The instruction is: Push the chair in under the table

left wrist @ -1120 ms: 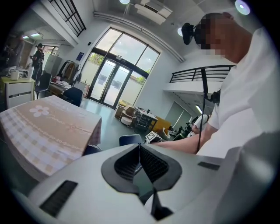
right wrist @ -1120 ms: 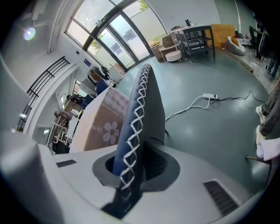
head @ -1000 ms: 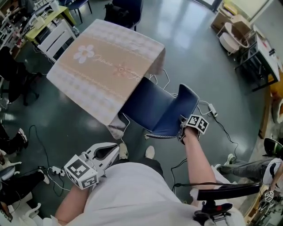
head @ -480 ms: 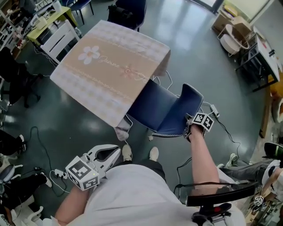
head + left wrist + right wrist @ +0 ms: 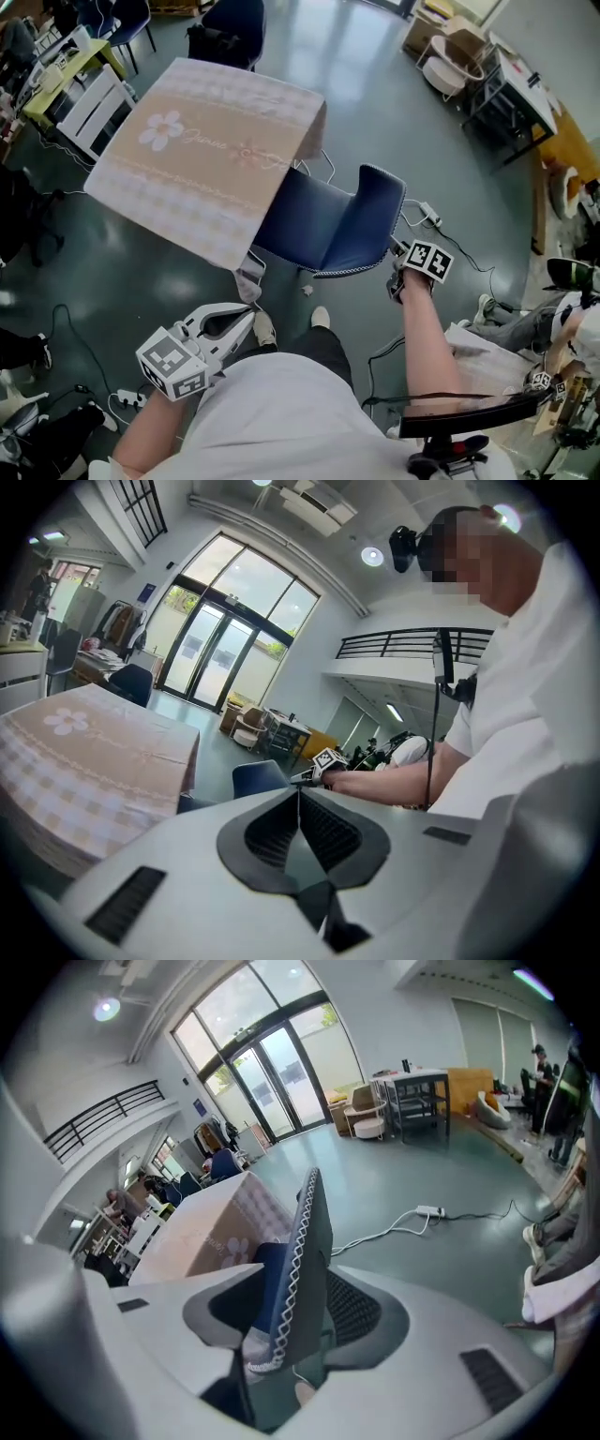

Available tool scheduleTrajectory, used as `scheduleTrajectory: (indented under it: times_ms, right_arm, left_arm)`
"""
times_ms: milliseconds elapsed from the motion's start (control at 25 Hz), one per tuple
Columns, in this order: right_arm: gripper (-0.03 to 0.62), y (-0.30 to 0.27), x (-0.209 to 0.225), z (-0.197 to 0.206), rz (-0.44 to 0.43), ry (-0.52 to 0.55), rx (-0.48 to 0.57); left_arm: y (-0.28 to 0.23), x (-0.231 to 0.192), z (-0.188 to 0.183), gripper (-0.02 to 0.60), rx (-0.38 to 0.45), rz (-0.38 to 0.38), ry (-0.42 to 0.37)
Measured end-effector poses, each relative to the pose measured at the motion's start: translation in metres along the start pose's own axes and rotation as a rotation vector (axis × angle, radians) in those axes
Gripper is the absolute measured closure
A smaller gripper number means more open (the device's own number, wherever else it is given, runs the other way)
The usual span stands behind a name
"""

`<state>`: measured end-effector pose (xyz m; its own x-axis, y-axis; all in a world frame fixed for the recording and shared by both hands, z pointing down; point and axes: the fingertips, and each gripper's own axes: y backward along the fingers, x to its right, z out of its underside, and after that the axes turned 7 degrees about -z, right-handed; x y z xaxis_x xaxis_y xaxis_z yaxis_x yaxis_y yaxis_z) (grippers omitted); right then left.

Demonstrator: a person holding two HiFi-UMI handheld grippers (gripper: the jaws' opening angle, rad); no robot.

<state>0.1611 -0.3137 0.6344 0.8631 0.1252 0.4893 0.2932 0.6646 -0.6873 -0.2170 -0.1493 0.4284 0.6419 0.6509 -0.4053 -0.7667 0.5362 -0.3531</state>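
Note:
A blue chair [image 5: 323, 230] stands with the front of its seat under the table [image 5: 202, 155], which wears a beige and pink cloth with a flower print. My right gripper [image 5: 395, 275] is at the lower right corner of the backrest. Its jaws have just been opening and stand open, and the backrest's white-stitched edge [image 5: 314, 1232] rises between them with a gap on the left side. My left gripper [image 5: 246, 319] is low, near my body and apart from the chair. It is shut on nothing, its pads meeting in a line. In the left gripper view [image 5: 300, 797] the chair [image 5: 258, 778] and table [image 5: 84, 752] lie ahead.
A white cable and power strip [image 5: 427, 211] lie on the grey floor behind the chair. My feet [image 5: 265, 328] are just before the seat. Another dark chair [image 5: 230, 23] stands beyond the table, a white cart [image 5: 94, 98] at its left, metal racks [image 5: 506, 84] far right.
My right gripper has eased slightly off the backrest's corner and its jaws have opened. The left gripper stays low by my body. The view has shifted a little.

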Motion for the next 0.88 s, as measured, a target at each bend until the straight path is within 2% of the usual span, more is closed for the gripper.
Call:
scheduleTrajectory:
  times_ms: [80, 120, 280, 320, 520, 640, 720, 880]
  right_arm:
    - [0.386, 0.031, -0.017, 0.006, -0.004, 0.082, 0.021]
    - [0.409, 0.046, -0.026, 0.011, -0.006, 0.129, 0.024]
    - [0.557, 0.098, -0.065, 0.05, -0.035, 0.346, -0.014]
    - [0.577, 0.109, -0.075, 0.063, -0.057, 0.396, -0.026]
    - [0.58, 0.16, -0.123, 0.12, -0.214, 0.542, -0.039]
    - [0.58, 0.201, -0.139, 0.141, -0.277, 0.605, -0.017]
    - [0.58, 0.229, -0.142, 0.158, -0.318, 0.632, -0.009]
    - [0.58, 0.279, -0.125, 0.193, -0.362, 0.68, 0.003]
  left_arm:
    - [-0.002, 0.006, 0.005, 0.569, -0.016, 0.044, -0.007]
    - [-0.005, 0.01, 0.008, 0.569, -0.025, 0.065, -0.017]
    - [-0.014, 0.03, 0.015, 0.571, -0.041, 0.12, -0.077]
    - [-0.017, 0.035, 0.015, 0.571, -0.039, 0.126, -0.086]
    - [-0.026, 0.078, 0.021, 0.571, -0.04, 0.159, -0.081]
    - [-0.038, 0.108, 0.032, 0.571, -0.068, 0.148, -0.107]
    - [-0.045, 0.134, 0.041, 0.571, -0.071, 0.139, -0.122]
    - [-0.055, 0.197, 0.068, 0.571, -0.066, 0.168, -0.131]
